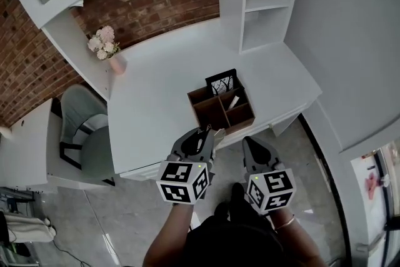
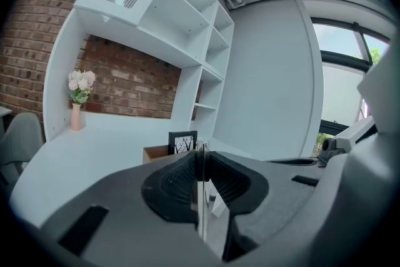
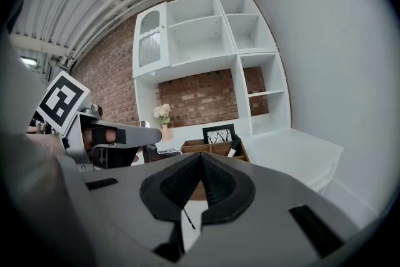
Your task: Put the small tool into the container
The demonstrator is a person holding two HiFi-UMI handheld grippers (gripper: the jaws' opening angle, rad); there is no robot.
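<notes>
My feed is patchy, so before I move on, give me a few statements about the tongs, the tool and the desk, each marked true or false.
1. The left tongs are shut on a thin flat small tool. True.
2. The right tongs grip a second tool. False: they are shut with nothing between them.
3. The brown wooden compartment box sits on the white desk. True.
4. The pink vase of flowers stands inside the box. False: it stands at the desk's far left, apart from the box.
5. The tool lies in the box. False: the left tongs hold it.
</notes>
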